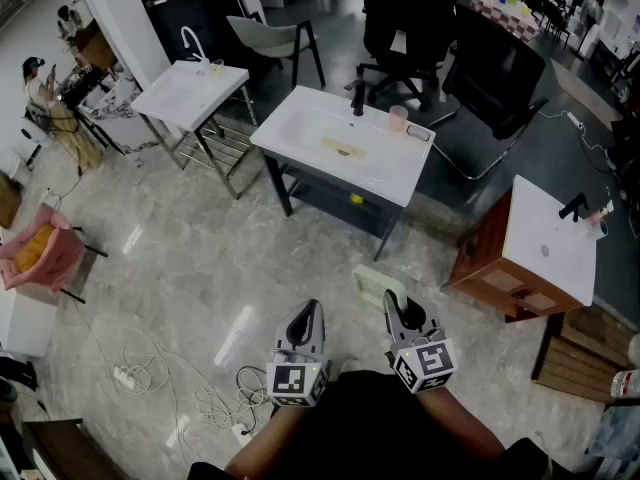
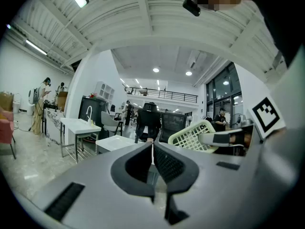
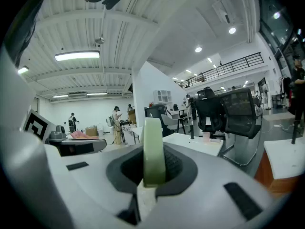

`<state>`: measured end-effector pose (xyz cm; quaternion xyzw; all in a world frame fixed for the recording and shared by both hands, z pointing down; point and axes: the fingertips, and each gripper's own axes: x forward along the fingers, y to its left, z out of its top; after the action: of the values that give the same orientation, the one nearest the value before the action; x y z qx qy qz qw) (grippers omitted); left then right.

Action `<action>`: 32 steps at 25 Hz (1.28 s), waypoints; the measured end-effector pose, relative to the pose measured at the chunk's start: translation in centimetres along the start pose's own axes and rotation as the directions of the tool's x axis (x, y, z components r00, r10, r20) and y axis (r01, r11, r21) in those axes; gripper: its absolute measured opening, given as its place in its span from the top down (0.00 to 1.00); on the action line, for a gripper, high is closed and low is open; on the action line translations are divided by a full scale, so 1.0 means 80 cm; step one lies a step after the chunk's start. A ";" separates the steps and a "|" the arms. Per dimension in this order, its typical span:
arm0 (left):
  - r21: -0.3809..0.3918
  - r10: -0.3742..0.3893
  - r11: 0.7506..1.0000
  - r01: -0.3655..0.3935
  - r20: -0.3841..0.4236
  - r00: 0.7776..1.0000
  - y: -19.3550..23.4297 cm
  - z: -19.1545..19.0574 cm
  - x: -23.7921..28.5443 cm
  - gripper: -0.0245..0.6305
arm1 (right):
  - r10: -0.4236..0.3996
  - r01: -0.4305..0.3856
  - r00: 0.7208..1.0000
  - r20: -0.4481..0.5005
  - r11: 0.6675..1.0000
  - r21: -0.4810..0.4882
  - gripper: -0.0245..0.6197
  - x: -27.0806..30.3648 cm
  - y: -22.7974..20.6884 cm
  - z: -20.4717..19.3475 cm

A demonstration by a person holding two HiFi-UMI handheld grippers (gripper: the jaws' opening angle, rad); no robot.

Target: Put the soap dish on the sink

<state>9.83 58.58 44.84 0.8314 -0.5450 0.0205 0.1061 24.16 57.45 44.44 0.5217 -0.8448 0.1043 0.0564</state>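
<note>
We hold the pale green soap dish [image 3: 154, 147] edge-on in our right gripper [image 1: 393, 306], the jaws nearly together and clamped on its rim (the slatted body juts out ahead). Our left gripper [image 1: 311, 313] has its jaws pressed together on nothing. The white sink [image 1: 300, 130] stands well apart, ahead of us, with a pink cup [image 1: 398, 118] near its tap [image 1: 358, 96].
</note>
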 end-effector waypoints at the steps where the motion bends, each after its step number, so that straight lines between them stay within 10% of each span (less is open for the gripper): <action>1: -0.001 0.002 1.000 -0.002 0.001 1.000 -0.001 0.001 -0.002 0.94 | 0.013 -0.013 1.000 0.006 1.000 -0.003 0.92 -0.001 0.002 0.001; 19: -0.002 0.069 0.998 -0.069 -0.005 0.998 0.045 0.010 0.013 0.94 | 0.152 -0.149 0.988 -0.029 0.984 0.094 0.91 0.057 0.026 -0.013; 32: 0.007 0.047 0.999 -0.048 0.011 0.999 0.194 0.056 0.108 0.94 | 0.131 -0.130 0.985 -0.108 0.991 0.023 0.91 0.221 0.056 0.013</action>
<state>-1.15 43.95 44.17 0.8187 -0.5651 0.0203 0.0997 12.20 43.79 46.47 0.4592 -0.8720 0.1430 0.0913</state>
